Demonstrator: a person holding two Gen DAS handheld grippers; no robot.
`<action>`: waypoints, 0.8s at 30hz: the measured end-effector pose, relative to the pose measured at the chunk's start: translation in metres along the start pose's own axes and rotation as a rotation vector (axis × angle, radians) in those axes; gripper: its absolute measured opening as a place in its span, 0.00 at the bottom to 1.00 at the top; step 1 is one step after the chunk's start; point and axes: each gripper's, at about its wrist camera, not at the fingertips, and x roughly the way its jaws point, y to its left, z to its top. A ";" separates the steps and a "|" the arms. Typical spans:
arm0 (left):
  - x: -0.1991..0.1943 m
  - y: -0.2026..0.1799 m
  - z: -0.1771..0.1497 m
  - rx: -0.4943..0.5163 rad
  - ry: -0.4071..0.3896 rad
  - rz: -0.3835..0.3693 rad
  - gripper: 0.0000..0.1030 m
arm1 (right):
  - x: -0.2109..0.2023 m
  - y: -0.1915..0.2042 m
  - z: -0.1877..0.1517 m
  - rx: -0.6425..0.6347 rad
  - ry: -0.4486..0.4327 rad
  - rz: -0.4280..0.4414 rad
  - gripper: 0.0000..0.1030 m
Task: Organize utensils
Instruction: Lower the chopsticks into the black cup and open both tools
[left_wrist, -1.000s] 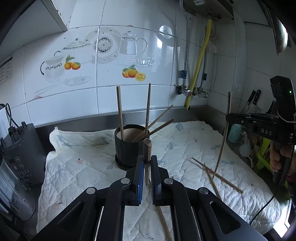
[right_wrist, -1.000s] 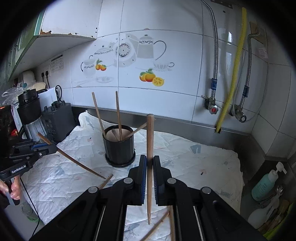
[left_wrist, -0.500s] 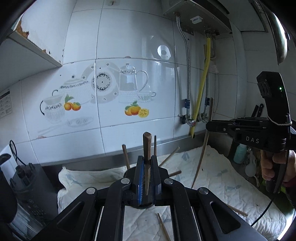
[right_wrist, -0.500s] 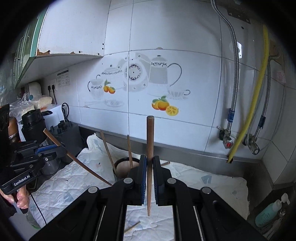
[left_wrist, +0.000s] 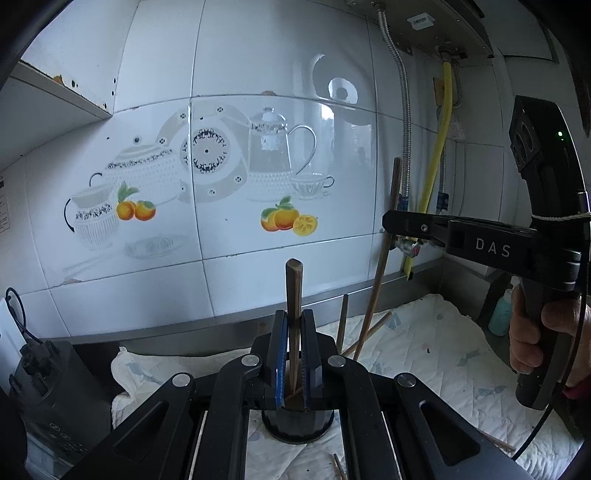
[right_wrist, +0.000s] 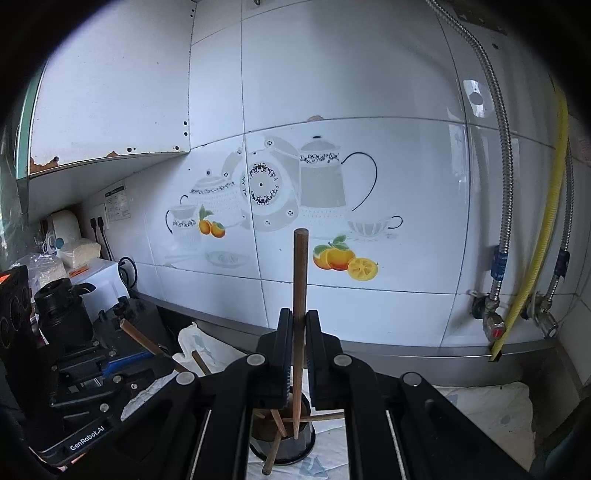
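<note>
My left gripper (left_wrist: 294, 321) is shut on a brown wooden chopstick (left_wrist: 294, 288) that stands upright between the pads. The black utensil holder (left_wrist: 297, 424) sits just below and behind the fingers, with several chopsticks leaning in it. My right gripper (right_wrist: 298, 321) is shut on another upright chopstick (right_wrist: 300, 273), whose lower end hangs over the holder (right_wrist: 291, 443). In the left wrist view the right gripper (left_wrist: 391, 221) is at the right, above the holder, with its chopstick (left_wrist: 380, 280) hanging down. In the right wrist view the left gripper (right_wrist: 147, 360) shows at the lower left.
A white quilted cloth (left_wrist: 424, 350) covers the counter, with loose chopsticks (left_wrist: 498, 445) on it at the right. A dark appliance (left_wrist: 48, 387) stands at the left. Tiled wall, pipes (right_wrist: 532, 258) and a teal bottle (left_wrist: 500, 314) lie behind and to the right.
Both grippers have risen and come in over the holder, each still gripping its chopstick. The holder has dropped low in both views, under the fingers.
</note>
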 end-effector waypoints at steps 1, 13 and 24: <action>0.004 0.001 -0.002 0.000 0.005 0.000 0.06 | 0.004 -0.001 -0.001 0.005 0.001 0.000 0.09; 0.027 0.001 -0.020 0.011 0.068 -0.006 0.07 | 0.040 -0.004 -0.018 0.038 0.062 0.012 0.09; 0.022 0.003 -0.023 -0.008 0.067 -0.008 0.31 | 0.050 -0.003 -0.031 0.005 0.138 -0.010 0.09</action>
